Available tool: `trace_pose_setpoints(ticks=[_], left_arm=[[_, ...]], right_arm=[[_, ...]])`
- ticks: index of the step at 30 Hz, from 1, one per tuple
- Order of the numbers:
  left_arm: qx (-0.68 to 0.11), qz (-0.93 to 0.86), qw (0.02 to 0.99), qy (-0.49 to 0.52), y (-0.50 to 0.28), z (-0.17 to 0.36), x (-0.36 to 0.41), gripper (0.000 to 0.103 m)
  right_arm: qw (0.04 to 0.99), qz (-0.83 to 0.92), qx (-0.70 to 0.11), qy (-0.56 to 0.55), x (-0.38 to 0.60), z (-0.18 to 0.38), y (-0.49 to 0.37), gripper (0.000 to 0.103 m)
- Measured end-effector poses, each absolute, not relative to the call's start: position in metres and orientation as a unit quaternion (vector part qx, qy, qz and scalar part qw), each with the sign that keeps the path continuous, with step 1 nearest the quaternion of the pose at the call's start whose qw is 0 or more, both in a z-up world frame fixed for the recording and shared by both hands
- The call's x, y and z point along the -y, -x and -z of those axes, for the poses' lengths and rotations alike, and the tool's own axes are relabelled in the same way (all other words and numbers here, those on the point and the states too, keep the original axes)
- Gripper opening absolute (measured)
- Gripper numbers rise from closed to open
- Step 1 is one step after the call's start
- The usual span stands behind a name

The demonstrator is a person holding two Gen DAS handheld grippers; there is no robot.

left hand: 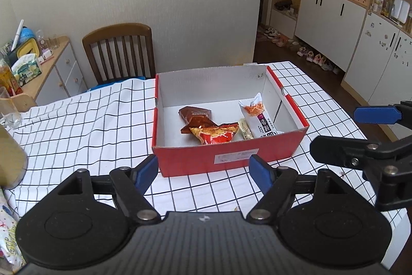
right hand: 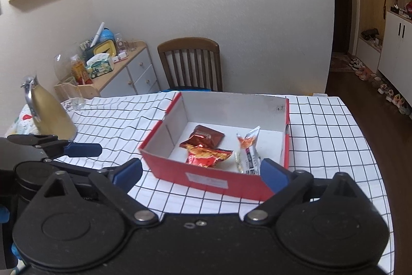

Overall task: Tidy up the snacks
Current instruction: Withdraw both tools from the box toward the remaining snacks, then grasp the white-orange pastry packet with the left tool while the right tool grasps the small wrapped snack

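Left wrist view looks down over the left gripper (left hand: pixel 204 168), whose blue pads stand apart with nothing between them, just short of the near wall of the red box (left hand: pixel 231 153). This open-topped box sits on the checked tablecloth (left hand: pixel 90 130), right of the table's middle, with its white inside showing. In it lie four snacks, gathered toward the near right: a brown packet (left hand: pixel 195 115), a red-orange packet (left hand: pixel 215 134) overlapping it, a small pale bar (left hand: pixel 246 132), and a white packet (left hand: pixel 257 117) leaning on the right wall. The box's left half and far floor are bare. To the right, the right gripper (left hand: pixel 355 132) hovers beside the box's near right corner, its jaws wide apart and empty.

Right wrist view shows wide bare cloth left of the box, reaching a gold jug (right hand: pixel 50 115) and a glass (right hand: pixel 73 92) at the far left edge. A wooden chair (right hand: pixel 191 63) stands behind the far edge. Right of the box only a narrow band of cloth remains before the table's rim.
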State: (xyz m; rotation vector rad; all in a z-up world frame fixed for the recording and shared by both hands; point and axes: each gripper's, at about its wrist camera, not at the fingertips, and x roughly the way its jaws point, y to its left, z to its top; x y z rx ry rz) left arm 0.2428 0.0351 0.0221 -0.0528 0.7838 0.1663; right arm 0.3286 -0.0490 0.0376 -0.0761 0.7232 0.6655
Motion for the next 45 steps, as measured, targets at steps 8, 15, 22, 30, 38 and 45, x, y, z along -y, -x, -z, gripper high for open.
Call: trace_pose_setpoints(ticks=[8, 15, 22, 30, 38, 45], left_arm=[[-0.368, -0.079, 0.926, 0.035, -0.212, -0.024, -0.039, 0.082], [-0.364, -0.079, 0.927, 0.045, -0.19, -0.011, -0.039, 0.082], [-0.391, -0.082, 0.915, 0.065, -0.182, 0.016, -0.044, 0.082], [-0.43, -0.067, 0.898, 0.055, -0.185, 0.045, -0.043, 0.082], [-0.474, -0.054, 0.878, 0.047, -0.204, 0.073, -0.039, 0.082], [-0.509, -0.049, 0.858, 0.05, -0.22, 0.102, -0.035, 0.082]], right_arm=[[0.883, -0.326, -0.335, 0.024, 0.061, -0.037, -0.297, 0.103], [0.882, -0.322, -0.342, 0.026, 0.067, -0.019, -0.275, 0.103], [0.876, -0.323, -0.357, 0.039, 0.067, 0.007, -0.26, 0.103], [0.857, -0.341, -0.38, 0.063, 0.061, 0.036, -0.249, 0.102], [0.827, -0.364, -0.419, 0.083, 0.054, 0.067, -0.247, 0.098], [0.814, -0.364, -0.44, 0.107, 0.05, 0.092, -0.249, 0.094]])
